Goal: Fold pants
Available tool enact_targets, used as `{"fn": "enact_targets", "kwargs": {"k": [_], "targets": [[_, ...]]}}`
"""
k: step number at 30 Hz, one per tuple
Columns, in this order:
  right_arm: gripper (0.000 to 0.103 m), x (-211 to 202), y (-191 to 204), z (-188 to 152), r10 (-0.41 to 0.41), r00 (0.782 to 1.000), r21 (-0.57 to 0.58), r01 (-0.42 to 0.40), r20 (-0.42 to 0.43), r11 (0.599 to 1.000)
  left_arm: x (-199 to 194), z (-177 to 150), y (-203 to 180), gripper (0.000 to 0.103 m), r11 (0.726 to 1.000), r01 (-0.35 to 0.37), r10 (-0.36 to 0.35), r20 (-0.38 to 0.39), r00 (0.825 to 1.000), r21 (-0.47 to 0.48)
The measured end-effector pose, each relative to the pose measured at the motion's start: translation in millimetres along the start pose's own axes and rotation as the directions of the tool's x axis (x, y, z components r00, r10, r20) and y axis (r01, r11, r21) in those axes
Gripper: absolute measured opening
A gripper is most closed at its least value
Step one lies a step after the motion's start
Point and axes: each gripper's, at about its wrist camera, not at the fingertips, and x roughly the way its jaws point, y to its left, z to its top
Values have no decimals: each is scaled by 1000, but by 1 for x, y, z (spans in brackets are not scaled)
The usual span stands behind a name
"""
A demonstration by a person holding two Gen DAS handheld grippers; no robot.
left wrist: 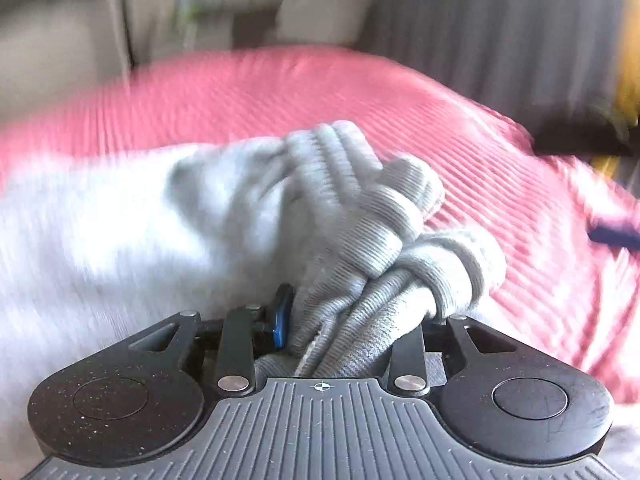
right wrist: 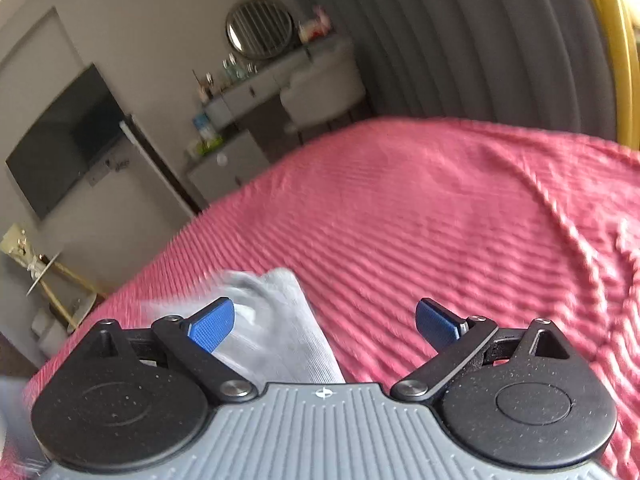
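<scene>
Clamping grey pants (left wrist: 352, 240), left hand-held gripper (left wrist: 352, 328).

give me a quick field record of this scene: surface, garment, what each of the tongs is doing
surface: pink ribbed bedspread
garment: grey pants, bunched ribbed cuffs visible in the left wrist view
left tongs: shut on the pants fabric
right tongs: open, holding nothing, a grey pants portion lying below its left finger
image quality: motion blur in both views
background: dresser with round mirror
</scene>
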Motion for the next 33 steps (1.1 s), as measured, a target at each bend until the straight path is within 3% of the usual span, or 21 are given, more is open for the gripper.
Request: {"fn": "enact_targets", "kwargs": {"k": [1,2,3,5,6,8,11,13,14,17,20,23,25,26,27,29,33], "targets": [[97,3,-5,-1,16,1000,7,-16,-26,1000,-9,-1,-5,51,999,0,0,11,1000,49],[97,5,-7,-2,33,999,9,-32,-42,999,-17,1,-2,74,997,58,-57,-16,998,42],[97,7,-10,-3,50,997,8,-50,-50,999,-26,1,8,82,990,140,-140,-36,989,-6],[98,14,-13,-5,73,994,20,-71,-87,997,-50,-7,41,84,945,292,-296,-12,955,-147],[98,18,-14,-5,87,991,43,-83,-103,996,-60,-11,58,88,927,315,-322,-1,947,-206],[97,25,-16,-8,154,977,110,-139,-147,984,-78,-22,90,90,912,286,-298,4,954,-295],[97,30,-10,-16,210,960,163,-180,-185,970,-106,-43,137,90,907,110,-127,-15,992,-406],[93,25,1,-19,193,969,126,-175,-157,977,-119,-65,176,90,861,17,-31,-20,999,-509],[84,21,6,-19,193,971,108,-179,-138,978,-111,-64,198,90,832,-24,9,-29,1000,-555],[74,14,23,-16,224,966,87,-214,-127,973,-110,-78,225,90,755,-90,71,-56,996,-649],[69,21,39,-22,210,963,61,-202,-167,977,-97,-81,233,90,731,-33,0,-49,999,-681],[69,39,49,-25,76,977,-9,-79,-200,997,-93,-84,225,90,758,-6,-36,-50,998,-652],[69,50,50,-24,68,976,14,-67,-205,998,-83,-84,222,90,771,-12,-43,-71,997,-637],[63,56,50,-23,63,975,37,-57,-212,998,-81,-89,222,90,771,-6,-52,-72,996,-636],[47,61,49,-21,56,974,57,-45,-218,997,-78,-89,222,91,767,0,-62,-74,995,-642],[32,69,45,-19,67,971,106,-44,-228,993,-78,-92,224,91,747,10,-80,-74,994,-664],[21,66,33,-16,152,959,230,-96,-238,968,-83,-97,229,91,727,30,-81,-43,996,-686]]}}
